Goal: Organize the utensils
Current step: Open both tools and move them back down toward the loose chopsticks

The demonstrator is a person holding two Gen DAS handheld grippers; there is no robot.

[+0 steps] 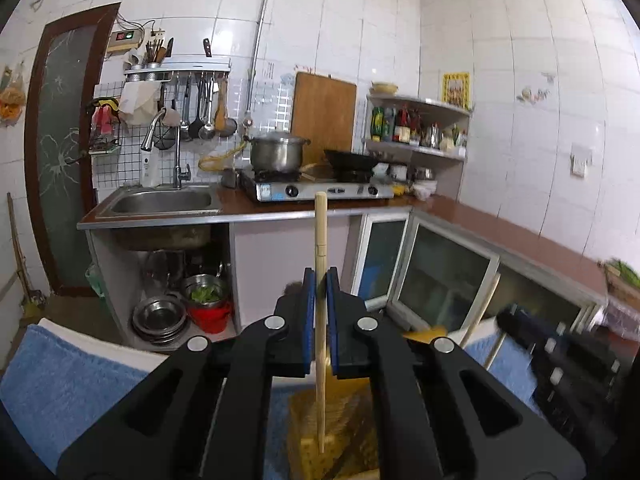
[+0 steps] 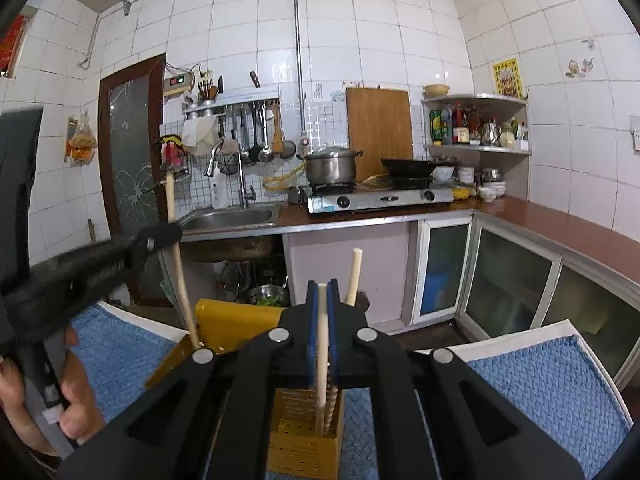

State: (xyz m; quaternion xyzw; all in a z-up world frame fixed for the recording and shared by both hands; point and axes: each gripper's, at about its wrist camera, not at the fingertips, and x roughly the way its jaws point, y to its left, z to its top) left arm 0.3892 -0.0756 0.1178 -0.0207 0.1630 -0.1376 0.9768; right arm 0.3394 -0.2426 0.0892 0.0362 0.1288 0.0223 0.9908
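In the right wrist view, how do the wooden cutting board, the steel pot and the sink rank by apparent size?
1. Wooden cutting board, the largest.
2. Sink and steel pot: they look similar; the sink is wider but flattened by the viewing angle, so I do not rank them.

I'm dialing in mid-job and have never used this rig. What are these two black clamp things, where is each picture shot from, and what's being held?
There is no robot arm: a person holds a hand-operated gripper in each hand, and a fisheye camera on each looks forward along its jaws.

One picture is from the left gripper, the other from the right gripper. In the right view the left gripper also shows at the left edge, with the person's hand on its handle.

Each gripper is shut on one pale chopstick, held nearly upright. Both chopstick tips reach down to a yellow slotted holder that stands on a blue towel. Another stick stands behind the right jaws.

Behind is a kitchen: sink, stove, pot.
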